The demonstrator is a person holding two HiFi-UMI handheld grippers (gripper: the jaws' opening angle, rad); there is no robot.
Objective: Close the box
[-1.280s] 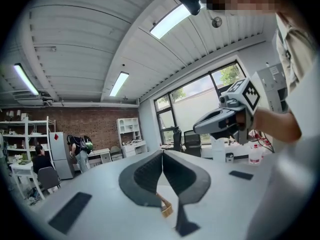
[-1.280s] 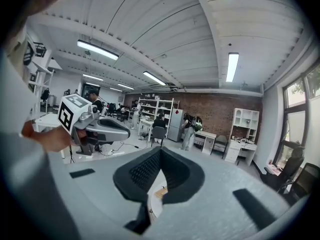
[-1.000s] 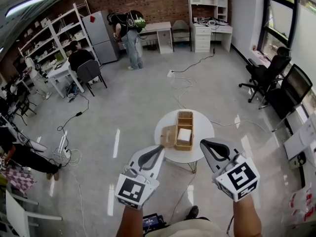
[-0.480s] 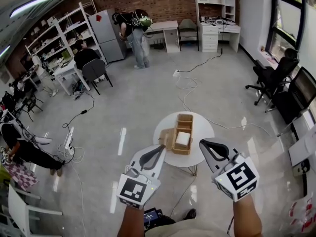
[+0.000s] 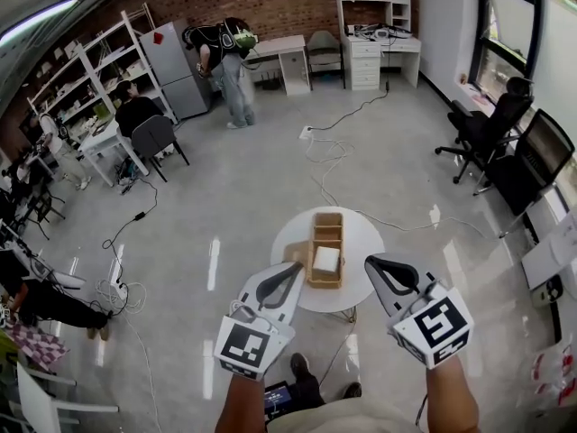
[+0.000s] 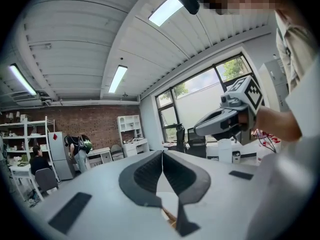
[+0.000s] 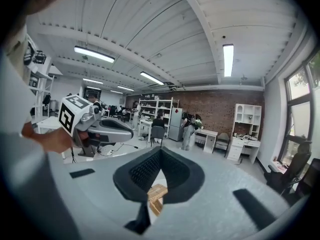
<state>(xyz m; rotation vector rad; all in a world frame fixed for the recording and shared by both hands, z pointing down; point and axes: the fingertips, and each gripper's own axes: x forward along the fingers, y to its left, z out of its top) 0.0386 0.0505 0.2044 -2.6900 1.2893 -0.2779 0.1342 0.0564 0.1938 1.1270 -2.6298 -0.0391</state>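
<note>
- One box (image 5: 329, 225), long and light brown, open on top, at the middle of the round table (image 5: 361, 242).
- In the box's end nearer the camera wearer: a white block (image 5: 325, 260).
- Against the box's left side, also on the table: a brown flap (image 5: 296, 253), spread outward rather than folded over the opening.
- Left gripper (image 5: 295, 270): jaws pressed together tip to tip, nothing between them; raised at the table's near-left edge, clear of box and flap.
- Right gripper (image 5: 370, 262): jaws likewise closed on nothing; raised at the table's near-right edge, clear of the box.
- Seen past the right gripper's closed tips, lower down: the box.
- Beyond the table's far side: cables (image 5: 329, 156) looping over the grey floor, and farther off a standing person (image 5: 227, 61).
- Well to the table's right: dark office chairs (image 5: 487, 124) by the window.
</note>
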